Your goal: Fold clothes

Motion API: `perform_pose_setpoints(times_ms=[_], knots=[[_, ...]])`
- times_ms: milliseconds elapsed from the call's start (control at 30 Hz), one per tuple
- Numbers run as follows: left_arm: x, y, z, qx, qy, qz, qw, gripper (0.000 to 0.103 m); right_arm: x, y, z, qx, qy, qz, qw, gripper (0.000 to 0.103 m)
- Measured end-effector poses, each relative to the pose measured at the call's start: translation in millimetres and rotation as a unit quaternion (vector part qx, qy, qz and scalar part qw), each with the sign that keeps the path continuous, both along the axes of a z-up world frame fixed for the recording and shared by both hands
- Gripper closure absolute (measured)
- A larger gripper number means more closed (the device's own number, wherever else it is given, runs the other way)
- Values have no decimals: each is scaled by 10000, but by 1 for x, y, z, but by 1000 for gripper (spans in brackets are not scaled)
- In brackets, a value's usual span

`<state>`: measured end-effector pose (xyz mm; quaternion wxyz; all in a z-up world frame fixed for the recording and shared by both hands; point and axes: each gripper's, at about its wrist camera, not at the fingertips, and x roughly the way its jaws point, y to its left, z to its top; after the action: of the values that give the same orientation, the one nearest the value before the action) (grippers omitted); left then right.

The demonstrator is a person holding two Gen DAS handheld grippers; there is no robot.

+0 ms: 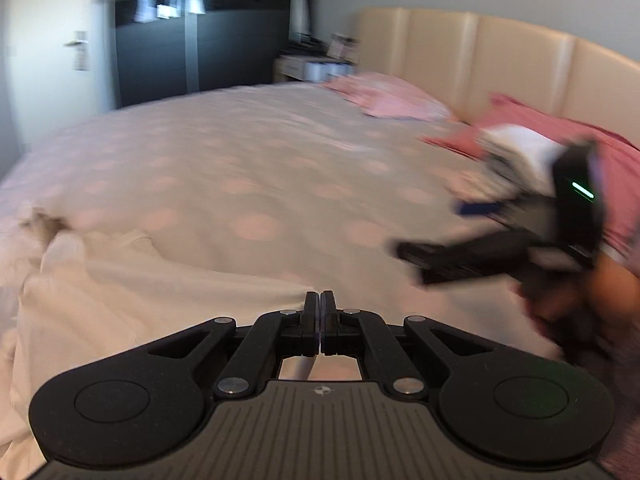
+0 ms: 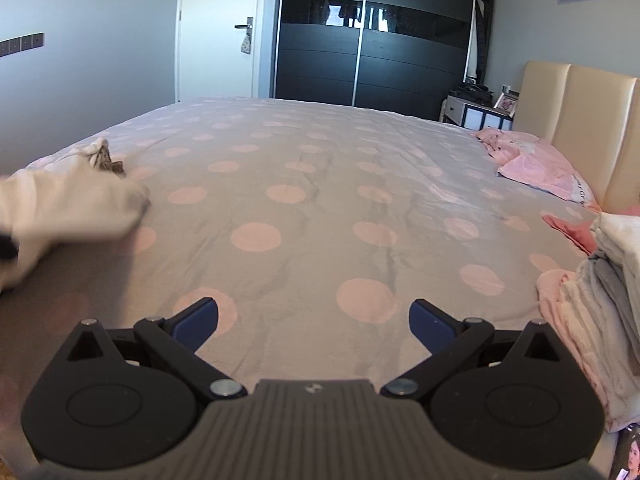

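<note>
On bed (image 2: 320, 168) w/ grey cover & pink dots: left claw (image 1: 321, 300) sits low over near edge, jaws pressed together w/ edge of a cream garment (image 1: 132, 292) at its tips; it looks pinched on the cloth, though the grip itself is half hidden. Garment lies crumpled to the left of that claw, trailing off toward bed edge. From the right wrist view same garment (image 2: 68, 208) shows as a blurred pale heap at far left.

Right claw (image 2: 314, 320) hangs over bare cover, jaws wide apart, blue pads (image 2: 198, 320) showing, holding nothing. Seen from left wrist view, right claw (image 1: 440, 236) is blurred, well apart from the garment. A pile of clothes (image 2: 600, 304), white, grey & pale pink, sits at right near the headboard (image 2: 580, 128). Pink pillow (image 2: 536, 168) beyond it.

Risk, as a judgement: w/ only one corner pinched, a pull would drag the cloth into a bunch rather than spread it flat. Thin pinch may slip out. Right claw reaching across could snag the cover instead of the garment.
</note>
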<state>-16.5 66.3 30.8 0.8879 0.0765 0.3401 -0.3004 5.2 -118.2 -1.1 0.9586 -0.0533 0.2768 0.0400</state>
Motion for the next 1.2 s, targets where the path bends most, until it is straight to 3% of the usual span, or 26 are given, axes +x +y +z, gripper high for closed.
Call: perform_pose_setpoints(times_ms=[100,233,300,400,567,700,833,1033,1067,1100,1167,1200], knots=[[-16,-23,-23,123,519,-590,9968,103,1,-8,1,-33,39,-69,10000,1],[-16,-23,-40,234,903,-655,9935,102,1,-10,0,7,223,-8,9998,1],[-13,-15,-39,157,980,-530,9936,87,1,-10,-2,22,314,51,9995,1],[0,-2,-30,90,784,-182,9967,68,1,-4,-6,-52,401,208,9990,1],[33,35,-16,212,471,848,9951,60,3,5,-12,-144,498,355,9980,1],[63,61,-16,624,372,1682,9831,53,7,8,-17,-153,585,390,9974,1],[93,90,-34,813,553,2252,9693,46,13,12,-27,-160,738,482,9960,1],[114,114,-63,650,1242,2510,9578,48,20,19,-53,199,1269,774,9887,1],[114,113,-66,627,1261,2463,9589,60,20,23,-58,333,1362,862,9864,1],[113,111,-66,634,1242,2427,9600,79,20,27,-62,463,1447,971,9836,2],[111,106,-67,667,1181,2360,9622,96,18,40,-70,560,1571,1214,9785,3],[108,102,-65,634,1162,2291,9644,100,17,46,-73,546,1610,1329,9764,18]])
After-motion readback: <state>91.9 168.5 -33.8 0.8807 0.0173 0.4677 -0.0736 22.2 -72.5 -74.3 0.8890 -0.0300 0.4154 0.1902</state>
